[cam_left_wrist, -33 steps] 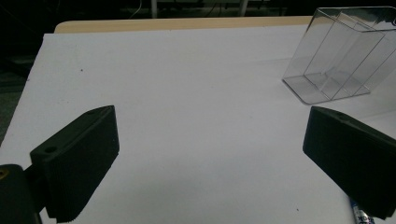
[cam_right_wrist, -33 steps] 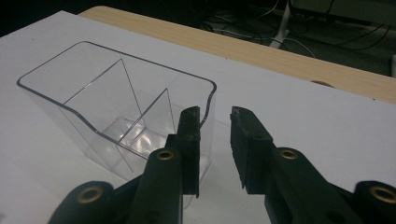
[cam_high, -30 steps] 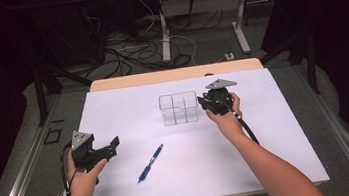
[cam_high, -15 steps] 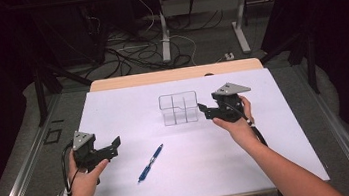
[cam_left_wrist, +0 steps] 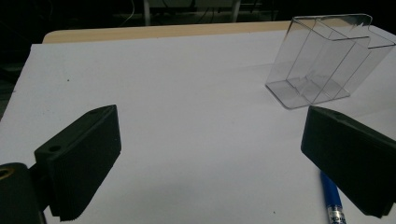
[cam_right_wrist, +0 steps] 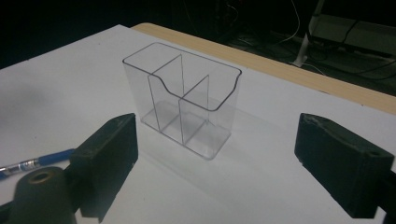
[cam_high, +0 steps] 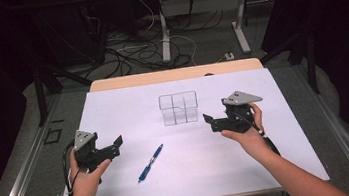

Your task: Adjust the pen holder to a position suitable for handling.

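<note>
On white mat (cam_high: 113,110) | organizer (cam_high: 179,108) mid-table | right gripper (cam_high: 209,122) just beside, opening

Blue pen (cam_high: 151,163) between grippers, clear organizer (cam_high: 179,108) beyond

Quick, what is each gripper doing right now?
Left gripper: open, holding nothing.
Right gripper: jaws have just been opening, nothing between them, beside the clear organizer.
</note>
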Demonstrator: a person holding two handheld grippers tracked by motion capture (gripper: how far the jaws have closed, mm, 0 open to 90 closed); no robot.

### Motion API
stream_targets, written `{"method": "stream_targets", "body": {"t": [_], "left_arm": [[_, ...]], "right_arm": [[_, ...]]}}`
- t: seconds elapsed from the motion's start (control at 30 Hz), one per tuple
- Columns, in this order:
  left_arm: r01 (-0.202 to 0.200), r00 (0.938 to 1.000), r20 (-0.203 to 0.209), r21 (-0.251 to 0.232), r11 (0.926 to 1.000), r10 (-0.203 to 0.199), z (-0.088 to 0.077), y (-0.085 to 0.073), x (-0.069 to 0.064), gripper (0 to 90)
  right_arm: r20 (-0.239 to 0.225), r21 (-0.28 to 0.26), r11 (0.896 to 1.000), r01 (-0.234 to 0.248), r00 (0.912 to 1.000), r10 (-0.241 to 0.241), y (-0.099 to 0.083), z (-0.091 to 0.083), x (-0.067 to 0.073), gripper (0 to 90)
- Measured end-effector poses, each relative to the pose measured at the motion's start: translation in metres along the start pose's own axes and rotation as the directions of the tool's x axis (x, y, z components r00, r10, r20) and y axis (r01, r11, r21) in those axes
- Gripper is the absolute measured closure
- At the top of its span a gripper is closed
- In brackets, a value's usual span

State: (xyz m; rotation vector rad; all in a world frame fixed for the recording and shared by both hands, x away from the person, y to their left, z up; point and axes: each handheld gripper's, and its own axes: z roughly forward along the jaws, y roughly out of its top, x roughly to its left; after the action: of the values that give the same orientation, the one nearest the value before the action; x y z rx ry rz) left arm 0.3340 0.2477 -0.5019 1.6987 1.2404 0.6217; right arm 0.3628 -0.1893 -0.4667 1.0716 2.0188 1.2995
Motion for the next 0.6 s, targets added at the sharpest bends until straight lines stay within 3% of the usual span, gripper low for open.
{"method": "stream_targets", "body": {"t": [0.2,0.47,0.6], "left_arm": [[-0.045,0.9989,0.016,0.026,0.9987,0.044,0.004,0.0,-0.008,0.8],[-0.081,0.9955,0.053,0.047,0.9956,0.079,0.005,0.003,-0.02,0.2],[-0.099,0.9912,0.094,0.06,0.9933,0.094,0.006,0.008,-0.028,0.3]], "right_arm": [[0.011,0.017,0.999,-0.036,0.9993,0.036,-0.013,-0.014,-0.005,0.2],[0.059,0.029,0.997,-0.076,0.9955,0.074,-0.033,-0.029,-0.023,0.0],[0.073,0.039,0.995,-0.094,0.9932,0.091,-0.041,-0.034,-0.03,0.0]]}}
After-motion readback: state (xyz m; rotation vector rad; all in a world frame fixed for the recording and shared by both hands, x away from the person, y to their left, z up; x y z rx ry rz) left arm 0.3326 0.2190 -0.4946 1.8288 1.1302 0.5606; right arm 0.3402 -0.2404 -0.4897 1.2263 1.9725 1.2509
